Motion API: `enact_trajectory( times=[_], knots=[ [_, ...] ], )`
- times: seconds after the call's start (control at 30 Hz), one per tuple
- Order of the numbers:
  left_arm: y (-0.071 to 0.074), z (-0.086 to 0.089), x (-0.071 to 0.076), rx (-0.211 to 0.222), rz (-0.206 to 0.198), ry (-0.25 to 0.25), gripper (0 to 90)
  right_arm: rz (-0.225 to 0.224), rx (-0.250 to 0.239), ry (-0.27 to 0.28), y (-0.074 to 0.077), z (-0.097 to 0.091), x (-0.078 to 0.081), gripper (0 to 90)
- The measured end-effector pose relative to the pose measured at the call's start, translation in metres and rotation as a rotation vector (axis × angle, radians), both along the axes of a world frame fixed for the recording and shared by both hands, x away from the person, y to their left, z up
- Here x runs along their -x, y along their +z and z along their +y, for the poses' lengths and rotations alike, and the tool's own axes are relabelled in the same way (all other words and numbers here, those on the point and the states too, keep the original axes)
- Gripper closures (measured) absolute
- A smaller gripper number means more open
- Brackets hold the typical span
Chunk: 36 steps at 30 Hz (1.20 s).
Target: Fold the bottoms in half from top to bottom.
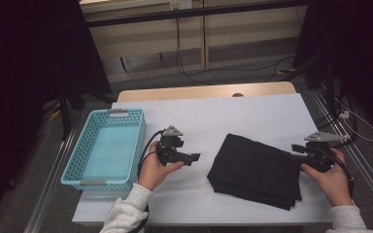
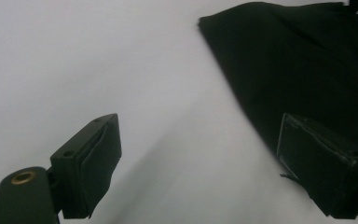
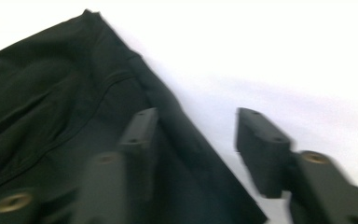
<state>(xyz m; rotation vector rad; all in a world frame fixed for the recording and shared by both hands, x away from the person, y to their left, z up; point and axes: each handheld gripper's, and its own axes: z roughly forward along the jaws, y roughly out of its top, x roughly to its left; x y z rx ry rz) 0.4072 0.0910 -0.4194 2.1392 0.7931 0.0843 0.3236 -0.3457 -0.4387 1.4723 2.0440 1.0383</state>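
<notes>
High view: folded black cloth flat on white table, well right of blue basket; left gripper just left of cloth, jaws apart, empty; right gripper over cloth's right edge, jaws parted astride it, unclamped.

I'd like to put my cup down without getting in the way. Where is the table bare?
The widest bare patch is the far strip of the white table cover, beyond the folded black cloth and right of the blue basket. A smaller patch lies at the near edge, left of the cloth. It is crowded around the left gripper and the right gripper.
</notes>
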Motion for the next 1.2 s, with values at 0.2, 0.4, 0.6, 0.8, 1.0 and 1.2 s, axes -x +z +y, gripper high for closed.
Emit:
enact_trajectory(
  times=[0.2,0.4,0.6,0.8,1.0,1.2],
  knots=[
    [-0.007,-0.011,0.018,0.013,0.02,-0.067,9.5,0.0,-0.001,-0.016,-0.003,0.002,0.006,23.0],
    [-0.016,-0.024,0.035,0.013,0.021,-0.105,12.6,-0.025,-0.054,-0.023,0.0,0.007,0.009,17.2],
    [-0.029,-0.037,0.042,-0.039,0.019,-0.127,15.4,-0.019,-0.052,-0.008,-0.001,0.011,0.009,15.4],
    [-0.034,-0.044,0.049,-0.064,0.001,-0.128,22.8,-0.019,-0.045,0.006,0.0,0.013,0.011,15.1],
    [-0.03,-0.049,0.056,-0.086,0.027,-0.151,49.0,-0.02,-0.054,0.008,0.0,0.014,0.014,15.0],
    [-0.03,-0.049,0.057,-0.073,0.066,-0.139,66.0,-0.021,-0.051,0.024,0.002,0.018,0.015,15.0]
  ],
)
